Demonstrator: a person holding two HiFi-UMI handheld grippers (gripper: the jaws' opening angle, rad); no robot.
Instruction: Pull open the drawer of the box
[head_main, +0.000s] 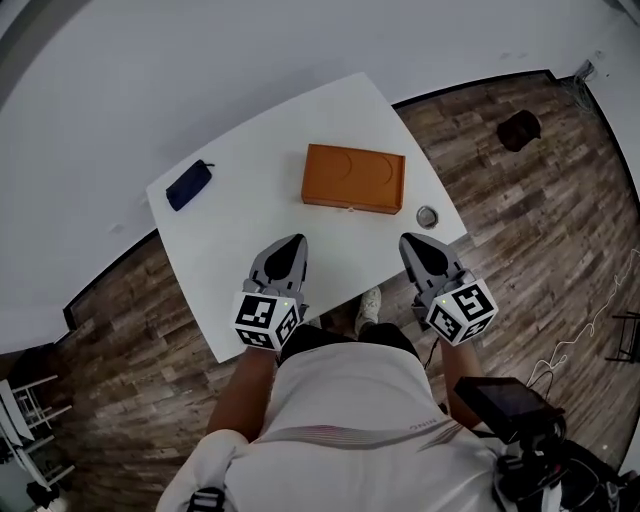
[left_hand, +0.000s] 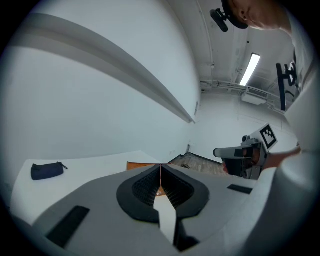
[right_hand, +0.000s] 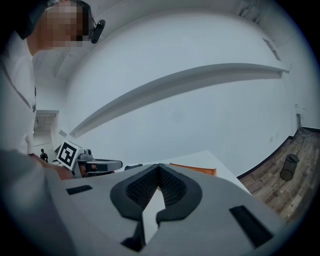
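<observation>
An orange box (head_main: 354, 178) with a small pull on its near face lies flat on the white table (head_main: 240, 270); its drawer looks closed. My left gripper (head_main: 292, 243) hovers over the table's near edge, left of the box, jaws shut and empty. My right gripper (head_main: 412, 242) hangs at the near right of the box, also shut with nothing held. In the left gripper view my left gripper (left_hand: 160, 166) tips meet, with the box (left_hand: 142, 165) just behind. In the right gripper view my right gripper (right_hand: 158, 166) is closed, the box (right_hand: 195, 169) beyond it.
A dark blue pouch (head_main: 189, 185) lies at the table's far left. A small round metal tin (head_main: 428, 216) sits by the box's right end. A dark round stool (head_main: 519, 130) stands on the wood floor to the right. White wall lies behind the table.
</observation>
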